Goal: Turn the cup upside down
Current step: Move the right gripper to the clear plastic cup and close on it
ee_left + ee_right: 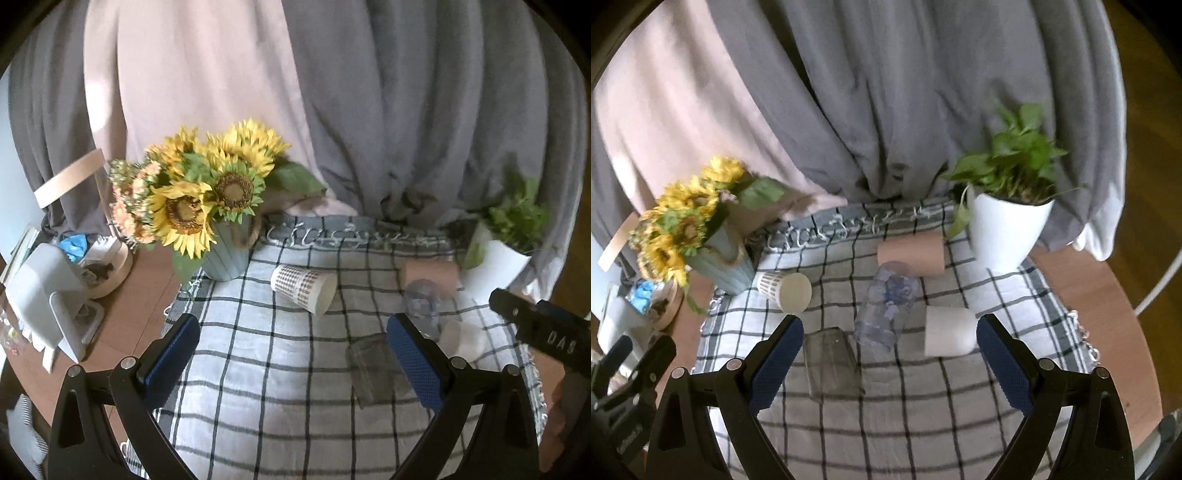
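Note:
Several cups lie on their sides on the checked cloth (886, 398). A dotted paper cup (303, 288) (785, 291) lies by the sunflower vase. A pink cup (911, 253) (430, 272) lies at the back. A clear plastic cup (886, 310) (421, 299) lies in the middle. A plain white cup (948, 331) (461, 338) and a clear glass (831, 363) (369, 367) lie nearest. My left gripper (293, 363) is open and empty above the cloth. My right gripper (890, 360) is open and empty, above the glass and white cup; its body shows in the left wrist view (543, 328).
A blue vase of sunflowers (225, 251) (720, 266) stands at the cloth's back left. A white pot with a green plant (1006, 229) (495, 266) stands at the back right. Grey and pink curtains hang behind. Clutter sits on the wooden table (122, 317) at left.

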`<state>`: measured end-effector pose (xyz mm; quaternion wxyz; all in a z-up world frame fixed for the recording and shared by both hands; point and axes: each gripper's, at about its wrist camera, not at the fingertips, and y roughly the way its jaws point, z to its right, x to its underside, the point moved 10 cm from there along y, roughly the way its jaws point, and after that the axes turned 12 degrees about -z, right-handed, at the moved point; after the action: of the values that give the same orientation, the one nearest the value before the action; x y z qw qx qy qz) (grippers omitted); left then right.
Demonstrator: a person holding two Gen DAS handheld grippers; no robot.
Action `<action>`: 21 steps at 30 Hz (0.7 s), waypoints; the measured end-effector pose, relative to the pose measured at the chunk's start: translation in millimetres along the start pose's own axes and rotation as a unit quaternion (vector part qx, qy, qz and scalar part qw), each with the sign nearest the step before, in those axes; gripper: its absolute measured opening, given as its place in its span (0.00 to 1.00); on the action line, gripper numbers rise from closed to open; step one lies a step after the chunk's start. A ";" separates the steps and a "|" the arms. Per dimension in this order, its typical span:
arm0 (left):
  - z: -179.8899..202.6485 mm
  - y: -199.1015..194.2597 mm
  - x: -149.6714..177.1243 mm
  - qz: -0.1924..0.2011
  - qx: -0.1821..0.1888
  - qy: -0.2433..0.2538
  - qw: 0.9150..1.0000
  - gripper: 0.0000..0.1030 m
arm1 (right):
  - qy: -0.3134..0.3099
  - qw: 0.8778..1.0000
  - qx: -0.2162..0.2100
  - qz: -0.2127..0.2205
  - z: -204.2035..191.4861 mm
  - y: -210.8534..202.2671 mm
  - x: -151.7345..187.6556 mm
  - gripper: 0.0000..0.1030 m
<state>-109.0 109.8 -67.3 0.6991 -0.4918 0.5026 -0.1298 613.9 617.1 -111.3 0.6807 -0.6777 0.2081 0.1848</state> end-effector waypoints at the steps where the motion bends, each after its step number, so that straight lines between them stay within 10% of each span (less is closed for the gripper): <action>1: -0.8 8.5 -4.2 -0.009 -0.002 -0.001 1.000 1.00 | 0.008 1.000 0.000 -0.008 -1.2 7.4 -5.1 0.92; 21: 24.3 105.3 -26.9 -0.089 0.011 0.056 0.994 1.00 | 0.122 0.966 0.007 -0.228 5.6 190.3 -36.2 0.91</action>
<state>-134.2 192.3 -137.7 0.6609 -0.5189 0.4937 -0.2241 481.9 626.2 -252.9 0.6789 -0.7198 0.1309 -0.0612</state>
